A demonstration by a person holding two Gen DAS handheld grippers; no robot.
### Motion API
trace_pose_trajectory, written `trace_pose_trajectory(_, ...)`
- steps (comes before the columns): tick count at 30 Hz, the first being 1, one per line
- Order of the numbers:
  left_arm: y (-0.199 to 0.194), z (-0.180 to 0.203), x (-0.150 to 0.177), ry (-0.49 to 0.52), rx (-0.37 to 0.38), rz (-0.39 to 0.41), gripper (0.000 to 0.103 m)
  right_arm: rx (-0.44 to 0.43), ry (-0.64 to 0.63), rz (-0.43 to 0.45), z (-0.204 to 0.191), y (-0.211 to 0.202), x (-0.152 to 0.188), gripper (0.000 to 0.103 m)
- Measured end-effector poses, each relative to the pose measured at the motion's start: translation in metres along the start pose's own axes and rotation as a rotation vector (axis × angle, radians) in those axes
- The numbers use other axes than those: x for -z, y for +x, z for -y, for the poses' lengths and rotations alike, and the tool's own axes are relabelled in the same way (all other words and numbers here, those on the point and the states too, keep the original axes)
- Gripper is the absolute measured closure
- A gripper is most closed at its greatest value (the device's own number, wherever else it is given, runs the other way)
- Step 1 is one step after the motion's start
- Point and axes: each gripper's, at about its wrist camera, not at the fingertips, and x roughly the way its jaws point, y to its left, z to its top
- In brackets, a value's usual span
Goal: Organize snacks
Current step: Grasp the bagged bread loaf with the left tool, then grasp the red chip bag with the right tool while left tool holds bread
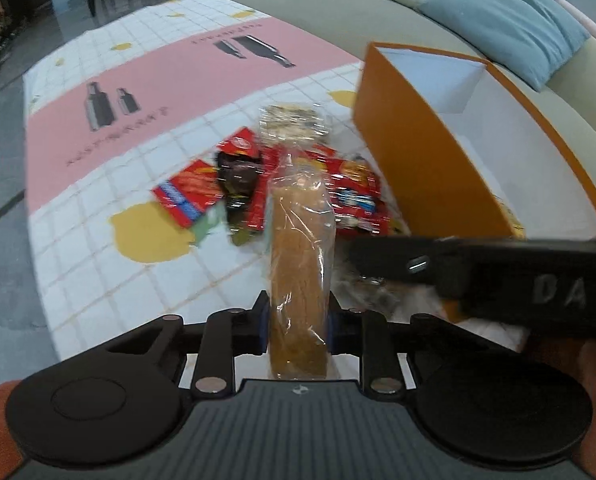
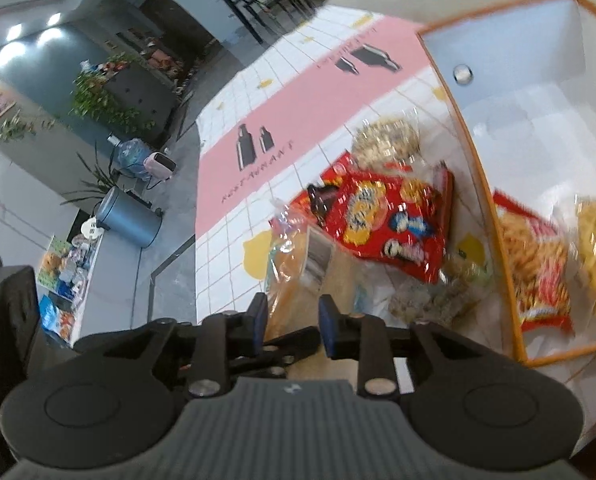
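Left tool (image 1: 298, 322) is clamped on the wrapped bread loaf (image 1: 301, 264), long axis pointing away; orange box (image 1: 429, 160) sits up-right of it, right tool (image 2: 292, 320) narrowly parted, empty.

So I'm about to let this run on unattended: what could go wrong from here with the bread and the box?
1. The left tool pinches the wrapped bread only at its near end, so the long loaf might sag or slip out of its slick wrapper.
2. The right tool crosses between the bread and the orange box, so the two could collide.
3. The red snack bag lies beside the box wall, and a low swing may drag it.
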Motion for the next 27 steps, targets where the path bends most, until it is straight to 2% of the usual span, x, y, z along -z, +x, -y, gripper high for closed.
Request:
trace_pose_trajectory(2, -0.005, -0.012, 0.000, -0.025, -0.007, 0.005, 0.076, 0.034, -0.054, 0.017, -0.003, -0.001, -0.003, 0.074)
trace_pose_trajectory(4, -0.009, -0.022, -0.001, -0.050, -0.020, 0.014, 0.076, 0.068, -0.091, 0.012, -0.003, 0.004, -0.007, 0.066)
trace_pose_trajectory(6, -0.012, -0.033, -0.002, -0.076, -0.031, 0.026, 0.076, 0.118, -0.151, 0.001, -0.006, 0.013, -0.011, 0.063)
trace_pose_trajectory(10, -0.009, -0.049, -0.004, -0.119, -0.041, 0.030, 0.076, 0.267, -0.408, -0.019, -0.025, 0.041, -0.014, 0.046)
trace_pose_trajectory(12, -0.006, -0.055, -0.004, -0.145, -0.030, 0.015, 0.076, 0.346, -0.530, -0.031, -0.035, 0.062, -0.014, 0.042)
trace_pose_trajectory(19, -0.002, -0.063, -0.008, -0.160, -0.004, -0.020, 0.075, 0.489, -0.789, -0.110, -0.036, 0.124, -0.005, 0.041)
trace_pose_trajectory(23, 0.000, -0.066, -0.009, -0.169, 0.007, -0.035, 0.075, 0.524, -0.849, -0.133, -0.031, 0.141, 0.001, 0.039)
trace_pose_trajectory(27, 0.002, -0.072, -0.008, -0.191, 0.013, -0.040, 0.075, 0.556, -0.931, -0.128, -0.033, 0.151, 0.010, 0.031)
